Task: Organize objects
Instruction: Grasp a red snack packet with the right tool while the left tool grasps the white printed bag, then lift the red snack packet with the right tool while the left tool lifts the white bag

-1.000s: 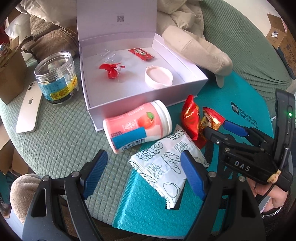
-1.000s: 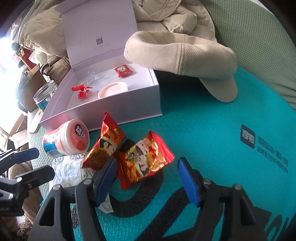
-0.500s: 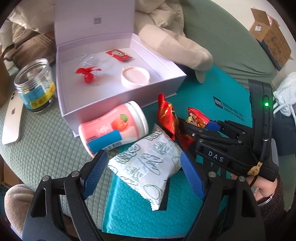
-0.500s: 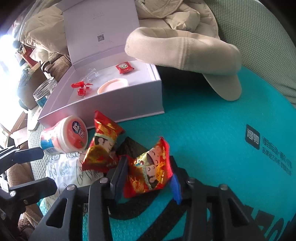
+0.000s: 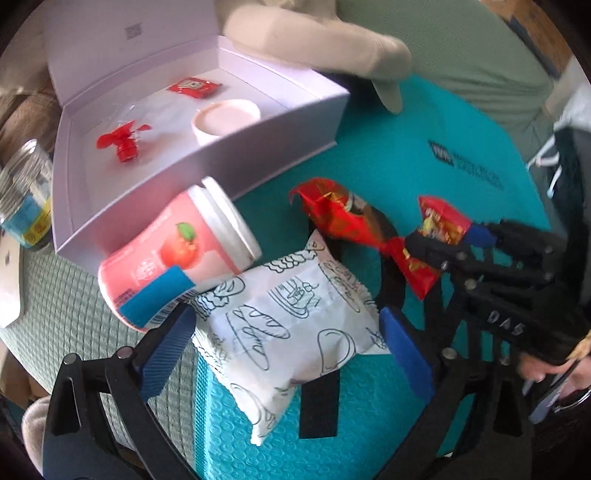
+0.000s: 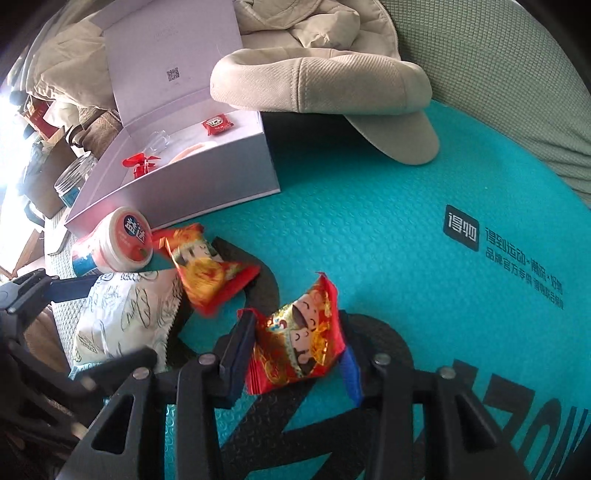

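Observation:
My right gripper [image 6: 295, 354] is shut on a red and gold snack packet [image 6: 299, 343], lifted just off the teal mat [image 6: 388, 236]; the packet also shows in the left wrist view [image 5: 439, 229]. A second red packet [image 6: 207, 269] lies on the mat beside it. My left gripper [image 5: 284, 343] is open, its blue pads either side of a white bread packet [image 5: 288, 325]. A pink bottle [image 5: 173, 254] lies on its side against an open white box [image 5: 207, 162], which holds a red toy fan [image 5: 123, 142], a white lid [image 5: 227, 120] and a red sachet [image 5: 194, 86].
A beige cap [image 6: 325, 92] rests at the box's far right corner on the mat. A clear jar [image 5: 26, 199] and a white phone [image 5: 9, 291] sit left of the box on the green quilted cover. Crumpled beige cloth [image 6: 314, 22] lies behind.
My right gripper closed on the red packet and raised it off the mat, away from the other packet. My left gripper moved forward so the bread packet sits between its pads.

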{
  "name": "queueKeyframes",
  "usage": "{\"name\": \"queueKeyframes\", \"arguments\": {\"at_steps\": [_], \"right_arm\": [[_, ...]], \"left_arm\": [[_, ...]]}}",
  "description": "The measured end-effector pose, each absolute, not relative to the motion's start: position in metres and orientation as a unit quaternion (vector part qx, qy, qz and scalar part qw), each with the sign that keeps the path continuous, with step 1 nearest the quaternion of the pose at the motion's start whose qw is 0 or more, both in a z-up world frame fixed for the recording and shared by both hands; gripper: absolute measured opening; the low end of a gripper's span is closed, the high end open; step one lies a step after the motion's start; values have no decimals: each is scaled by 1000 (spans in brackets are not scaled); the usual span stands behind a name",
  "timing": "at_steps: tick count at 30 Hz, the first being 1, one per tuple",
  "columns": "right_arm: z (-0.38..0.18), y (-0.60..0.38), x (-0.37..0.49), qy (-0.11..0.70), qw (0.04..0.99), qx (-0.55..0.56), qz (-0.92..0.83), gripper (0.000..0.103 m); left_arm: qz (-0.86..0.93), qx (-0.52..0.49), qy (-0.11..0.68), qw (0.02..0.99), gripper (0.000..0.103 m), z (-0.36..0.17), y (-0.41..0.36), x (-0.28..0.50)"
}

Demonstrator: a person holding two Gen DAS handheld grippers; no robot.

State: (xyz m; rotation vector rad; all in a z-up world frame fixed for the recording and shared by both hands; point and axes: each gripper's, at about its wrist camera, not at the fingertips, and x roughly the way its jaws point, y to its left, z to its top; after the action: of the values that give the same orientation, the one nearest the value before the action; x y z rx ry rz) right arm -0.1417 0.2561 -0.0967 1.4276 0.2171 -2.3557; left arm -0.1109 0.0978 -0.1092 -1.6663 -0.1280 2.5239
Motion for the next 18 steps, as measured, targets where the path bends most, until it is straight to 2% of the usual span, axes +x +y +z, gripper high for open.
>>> {"name": "queueKeyframes", "arguments": {"at_steps": [2,5,8,10,18], "right_arm": [[-96,256,-141,79,187,508,-837,43],[-96,256,-140,77,188,510,-836,43],[-95,255,-137,80,190,511,-835,43],[-95,253,-133,85,195,512,-832,43],[-95,239,-105,98,229,522,-816,43]], "left_arm": [[838,-542,-28,58,101,-111,102,-108],[840,-536,-59,58,100,-112,92,-105],[825,-549,-109,72,89,-119,81,-105],[829,-545,-103,72,84,-116,80,-100],[812,-562,-139,81,77,-115,60,-78]]}}
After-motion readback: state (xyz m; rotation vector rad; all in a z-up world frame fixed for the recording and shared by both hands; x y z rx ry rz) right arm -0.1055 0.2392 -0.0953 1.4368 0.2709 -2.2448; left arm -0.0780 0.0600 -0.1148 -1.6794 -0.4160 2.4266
